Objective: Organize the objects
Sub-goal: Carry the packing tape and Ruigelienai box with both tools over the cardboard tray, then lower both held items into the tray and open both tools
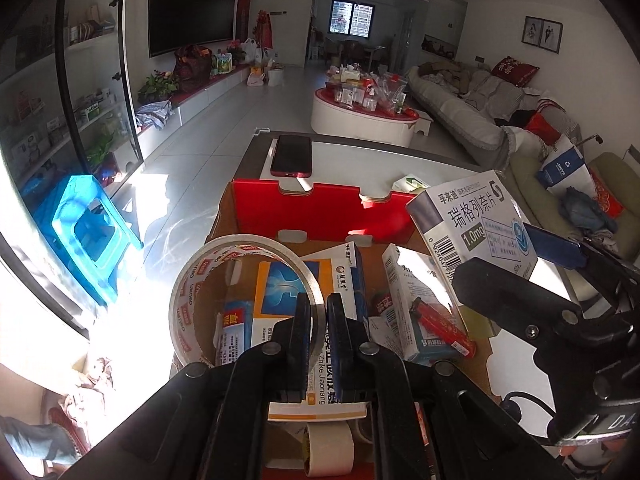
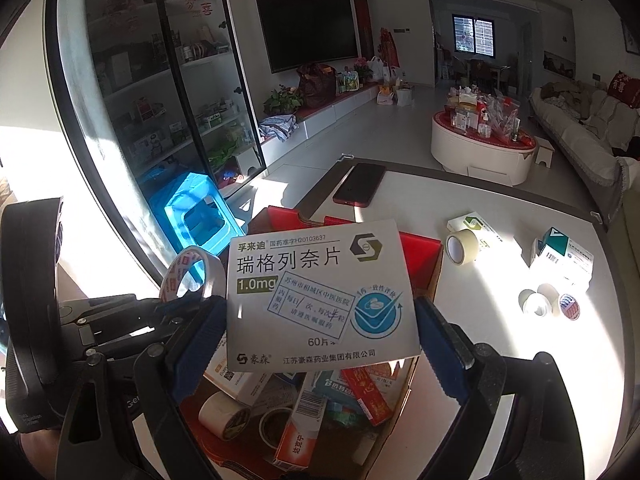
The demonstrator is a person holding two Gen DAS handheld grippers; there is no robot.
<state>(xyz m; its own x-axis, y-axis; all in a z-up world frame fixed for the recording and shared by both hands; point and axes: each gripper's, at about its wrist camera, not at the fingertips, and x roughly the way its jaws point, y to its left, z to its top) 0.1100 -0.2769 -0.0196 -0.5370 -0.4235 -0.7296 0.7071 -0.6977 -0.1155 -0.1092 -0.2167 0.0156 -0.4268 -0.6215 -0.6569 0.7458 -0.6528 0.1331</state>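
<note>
Carrying both loads over box (image 1: 320, 200): left claw (image 1: 319, 332) clamps tape (image 1: 244, 292), right claw (image 2: 320, 320) grips carton (image 2: 320, 292). Next: lower, release inside, gap at 12 o'clock.

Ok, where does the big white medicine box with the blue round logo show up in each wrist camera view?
Left wrist view: the white medicine box sits at right of centre, tilted, above the red-walled cardboard box.
Right wrist view: it fills the centre, between the right gripper's blue pads.
Shared landmark: the dark phone with a red rim on the table beyond.
</note>
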